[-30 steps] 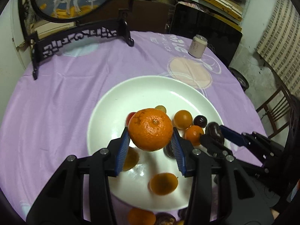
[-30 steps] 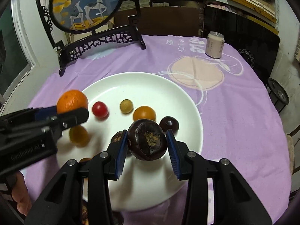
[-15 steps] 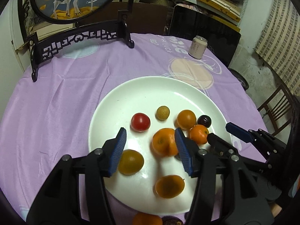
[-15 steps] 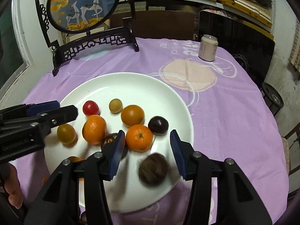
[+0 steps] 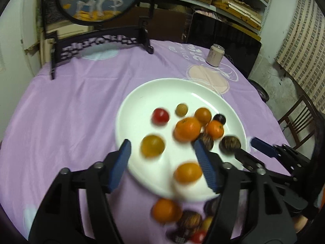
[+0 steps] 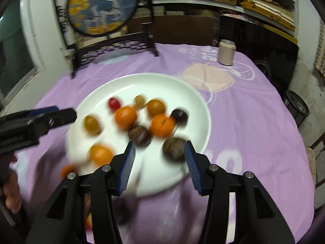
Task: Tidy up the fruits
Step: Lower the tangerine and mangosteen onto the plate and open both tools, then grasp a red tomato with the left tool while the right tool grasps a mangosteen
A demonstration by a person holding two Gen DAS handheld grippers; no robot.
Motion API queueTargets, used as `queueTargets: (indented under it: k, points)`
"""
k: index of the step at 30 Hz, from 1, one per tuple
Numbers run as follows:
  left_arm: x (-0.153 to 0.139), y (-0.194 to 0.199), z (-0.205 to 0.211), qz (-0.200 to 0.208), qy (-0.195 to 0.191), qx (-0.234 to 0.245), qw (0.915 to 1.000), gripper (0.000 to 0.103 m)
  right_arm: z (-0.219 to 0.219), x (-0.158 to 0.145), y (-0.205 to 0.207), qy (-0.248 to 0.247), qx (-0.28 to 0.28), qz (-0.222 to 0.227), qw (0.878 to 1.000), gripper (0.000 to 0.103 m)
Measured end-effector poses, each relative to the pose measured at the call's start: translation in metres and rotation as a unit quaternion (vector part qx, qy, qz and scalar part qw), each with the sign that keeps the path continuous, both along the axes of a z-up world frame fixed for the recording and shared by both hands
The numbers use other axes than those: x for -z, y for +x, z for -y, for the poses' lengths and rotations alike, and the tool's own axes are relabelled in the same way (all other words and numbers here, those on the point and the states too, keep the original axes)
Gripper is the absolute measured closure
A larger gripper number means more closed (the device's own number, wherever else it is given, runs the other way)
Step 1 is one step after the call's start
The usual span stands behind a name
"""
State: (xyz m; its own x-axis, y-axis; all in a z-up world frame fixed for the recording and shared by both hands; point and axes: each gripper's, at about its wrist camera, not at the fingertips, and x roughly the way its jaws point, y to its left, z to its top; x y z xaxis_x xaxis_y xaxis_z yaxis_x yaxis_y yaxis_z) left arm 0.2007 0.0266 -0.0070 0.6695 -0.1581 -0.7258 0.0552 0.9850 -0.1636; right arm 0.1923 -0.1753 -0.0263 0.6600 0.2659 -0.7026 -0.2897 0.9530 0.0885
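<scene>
A: Now, where do the fruits lie?

B: Most sit on the white plate [image 5: 130,109]: a large mandarin [image 5: 187,128] at its middle, a red tomato [image 5: 160,116] on the far side of it, a dark rough-shelled fruit [image 6: 174,148] at the plate's near right rim. More fruit [image 5: 165,210] waits on the purple cloth [image 5: 61,122] just off the near rim.

A: And the grippers?

B: Left gripper [image 5: 162,159]: jaws just opened wide, nothing between the pads. Right gripper [image 6: 159,158]: jaws also just opened, moderately, the dark fruit near one pad but free.

A: How should the fruit handle?

B: Probably light, round and prone to rolling; the tomato looks soft. Grip across the widest part, gently.

A: Obstacles?

B: Fruits crowd the plate's middle. A can [image 5: 215,55] and a carved screen stand [image 5: 97,40] are well beyond the far rim.
</scene>
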Motion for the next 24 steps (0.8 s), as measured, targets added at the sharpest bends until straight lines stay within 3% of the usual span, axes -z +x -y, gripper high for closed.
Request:
queueTargets:
  k: [3,7,15,18,21,23,24]
  points:
    - [0.005,-0.042,-0.014,0.002,-0.004,0.000,1.0000,0.035,-0.001,0.007,-0.047,0.004,-0.033,-0.015,0.999,0.047]
    - [0.017,-0.089,-0.029,-0.006,-0.007,0.004,0.9999,0.033,-0.006,0.022,-0.080,-0.006,-0.049,-0.041,0.998,0.047]
    - [0.032,-0.135,-0.032,-0.025,0.001,0.024,0.9994,0.032,-0.025,0.052,-0.069,-0.048,-0.045,-0.077,0.995,0.047]
    - [0.037,-0.141,-0.033,-0.031,-0.006,0.035,0.9989,0.032,-0.036,0.054,-0.061,-0.070,-0.050,-0.066,0.994,0.047]
    - [0.042,-0.143,-0.029,-0.040,-0.012,0.044,0.9982,0.032,-0.045,0.054,-0.054,-0.062,-0.064,-0.063,0.994,0.047]
    - [0.045,-0.145,-0.024,-0.045,-0.013,0.051,0.9976,0.032,-0.044,0.054,-0.051,-0.049,-0.073,-0.069,0.994,0.061]
    - [0.045,-0.145,-0.022,-0.047,-0.015,0.055,0.9973,0.032,-0.045,0.053,-0.051,-0.048,-0.076,-0.069,0.994,0.063]
